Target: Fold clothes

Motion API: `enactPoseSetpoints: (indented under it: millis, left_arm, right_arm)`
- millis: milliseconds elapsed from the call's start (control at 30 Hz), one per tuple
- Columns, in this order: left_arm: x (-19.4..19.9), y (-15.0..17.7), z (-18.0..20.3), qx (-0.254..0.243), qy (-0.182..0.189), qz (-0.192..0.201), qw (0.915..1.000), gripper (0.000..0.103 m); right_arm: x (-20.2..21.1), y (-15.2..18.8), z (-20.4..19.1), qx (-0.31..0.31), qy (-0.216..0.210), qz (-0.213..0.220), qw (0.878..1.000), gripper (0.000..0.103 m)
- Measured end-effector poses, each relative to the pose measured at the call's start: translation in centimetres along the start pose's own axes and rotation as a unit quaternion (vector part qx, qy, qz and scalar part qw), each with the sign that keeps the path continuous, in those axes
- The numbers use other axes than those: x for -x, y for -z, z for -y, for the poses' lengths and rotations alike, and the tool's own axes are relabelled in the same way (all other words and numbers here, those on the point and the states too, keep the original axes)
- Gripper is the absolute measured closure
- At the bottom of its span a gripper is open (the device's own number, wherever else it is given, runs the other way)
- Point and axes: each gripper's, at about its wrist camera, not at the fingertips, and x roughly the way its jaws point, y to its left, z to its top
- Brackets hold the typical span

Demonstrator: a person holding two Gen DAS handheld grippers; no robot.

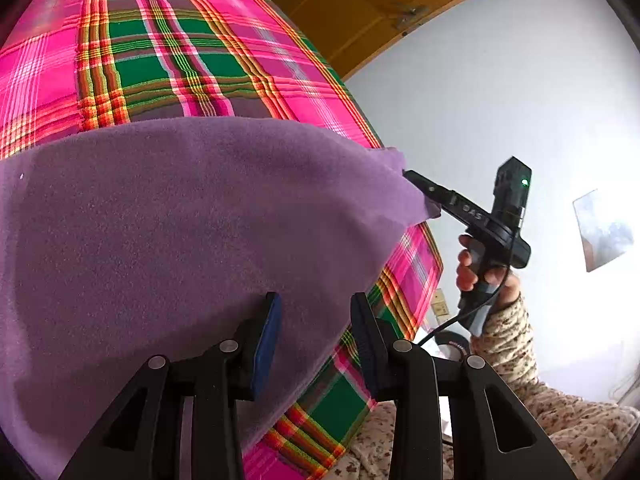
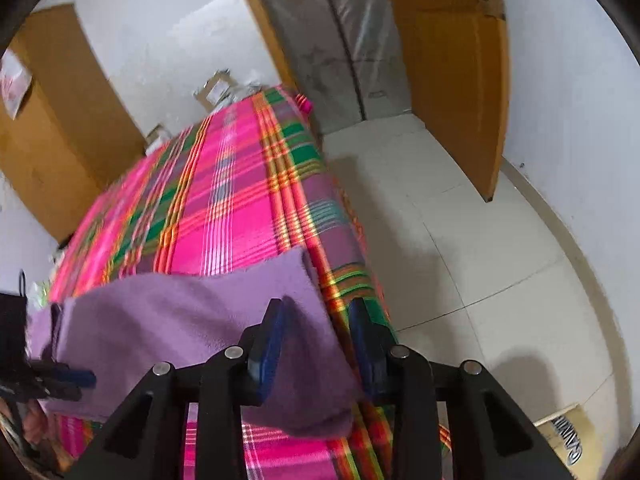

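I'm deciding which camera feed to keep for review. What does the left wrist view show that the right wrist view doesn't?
Only the left wrist view shows the right claw from outside, at the purple cloth's corner, with the hand holding it, a patterned sleeve and a picture on the wall.

Only the right wrist view shows the tiled floor, the open wooden door and cardboard boxes beyond the bed.

Both show the purple cloth on the pink plaid blanket, with open claw jaws over the cloth.
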Motion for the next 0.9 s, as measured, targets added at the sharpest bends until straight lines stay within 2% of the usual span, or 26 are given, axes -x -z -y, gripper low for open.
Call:
enactPoseSetpoints:
  millis: [200, 367, 567, 700, 900]
  left_arm:
    - [0.1, 0.1, -0.1, 0.003, 0.005, 0.001, 1.0, 0.066]
    - [0.9, 0.8, -0.3, 0.005, 0.008, 0.001, 1.0, 0.066]
    - [1.0, 0.9, -0.2, 0.001, 0.005, 0.0, 1.0, 0.066]
    - [1.2, 1.2, -0.1, 0.002, 0.006, 0.001, 1.0, 0.066]
    - [1.5, 1.3, -0.2, 0.004, 0.01, 0.001, 0.9999, 0.066]
  right_arm:
    - [-1.0, 0.0, -2.3, 0.071, 0.026, -0.001, 0.997, 0.071]
    - [-0.9, 0.1, -3.4, 0.105, 0.039, 0.003, 0.994, 0.091]
    - [0.2, -1.7, -3.6, 0.101, 0.052, 0.048, 0.992, 0.092]
    - [-1.7, -2.9, -4.0, 0.118, 0.064, 0.032, 0.99, 0.091]
    - [-3.3, -2.7, -2.7, 0.094, 0.057, 0.021, 0.994, 0.09]
